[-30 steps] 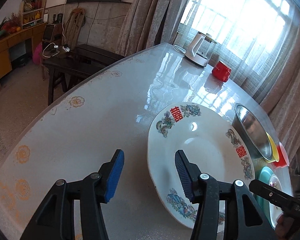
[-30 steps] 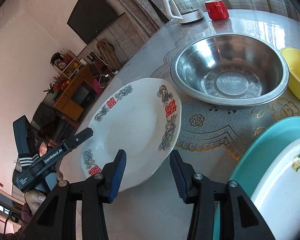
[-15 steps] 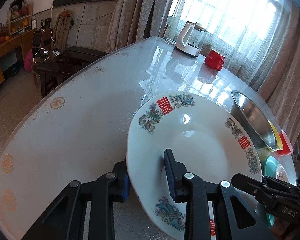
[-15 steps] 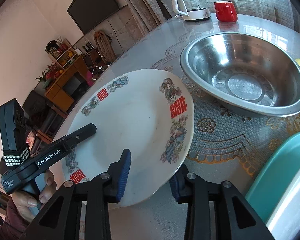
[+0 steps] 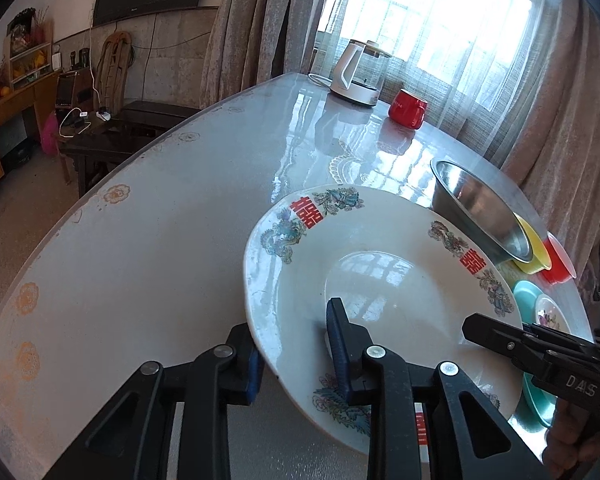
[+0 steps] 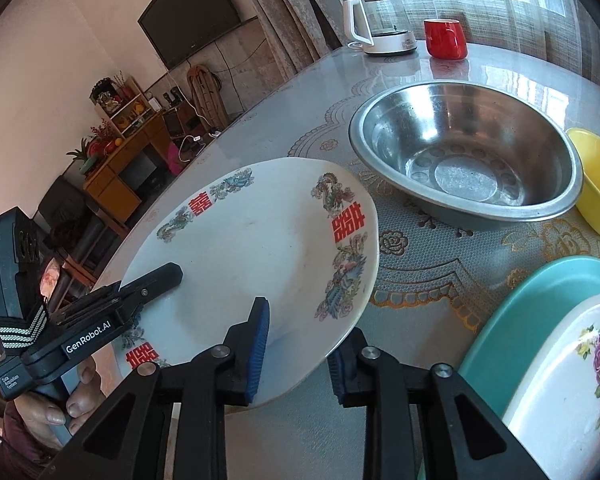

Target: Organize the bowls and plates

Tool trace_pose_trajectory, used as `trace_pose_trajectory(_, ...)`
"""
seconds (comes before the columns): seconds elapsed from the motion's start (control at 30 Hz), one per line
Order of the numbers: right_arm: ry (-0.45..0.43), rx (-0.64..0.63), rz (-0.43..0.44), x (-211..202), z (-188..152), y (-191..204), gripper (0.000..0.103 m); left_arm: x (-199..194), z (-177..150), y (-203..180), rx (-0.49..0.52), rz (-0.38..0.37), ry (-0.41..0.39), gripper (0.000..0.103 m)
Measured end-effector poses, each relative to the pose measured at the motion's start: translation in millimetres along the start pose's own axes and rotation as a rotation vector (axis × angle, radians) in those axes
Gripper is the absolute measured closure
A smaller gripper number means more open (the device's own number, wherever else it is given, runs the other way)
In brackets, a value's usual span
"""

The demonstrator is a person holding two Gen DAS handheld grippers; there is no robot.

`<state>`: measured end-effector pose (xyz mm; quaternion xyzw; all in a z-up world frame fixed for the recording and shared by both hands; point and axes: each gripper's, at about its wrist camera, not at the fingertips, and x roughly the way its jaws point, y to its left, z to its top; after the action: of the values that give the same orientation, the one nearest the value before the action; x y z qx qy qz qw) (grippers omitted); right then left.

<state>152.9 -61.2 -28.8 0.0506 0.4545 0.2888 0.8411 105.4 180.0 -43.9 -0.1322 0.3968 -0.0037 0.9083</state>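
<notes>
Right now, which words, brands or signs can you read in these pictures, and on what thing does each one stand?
"GenRobot.AI": on the left gripper.
"DAS": on the right gripper.
Red double-happiness sign "囍": printed several times on the rim of the big white plate.
Small white label under "GenRobot.AI": too small to read surely.

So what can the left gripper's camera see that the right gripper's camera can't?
Only the left wrist view shows the small red plastic bowl behind the yellow bowl. Only the right wrist view shows the inside bottom of the big steel bowl. Both show the white dragon-patterned plate, gripped by the left gripper and right gripper, plus the red mug.
</notes>
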Motion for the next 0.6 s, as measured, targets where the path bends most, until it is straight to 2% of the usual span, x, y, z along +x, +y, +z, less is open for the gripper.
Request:
trace_pose_trajectory(0.1, 0.005, 0.005, -0.005, -8.2, -11.0, -2.2, 0.075, -9.5, -12.1, -6.5, 0.025, -0.009, -0.002, 0.074)
trace_pose_trajectory(0.33, 0.021, -0.001, 0.002, -14.3, -32.7, -4.1, 0.075, -17.3, -34.3, -7.0, 0.011, -0.027, 0.021, 0.075)
trace_pose_trajectory(0.6, 0.013, -0.017, 0.017, -16.3, -33.6, -5.2, 0.075, -18.0, -32.8, -6.8, -0.009, -0.017, 0.018, 0.075)
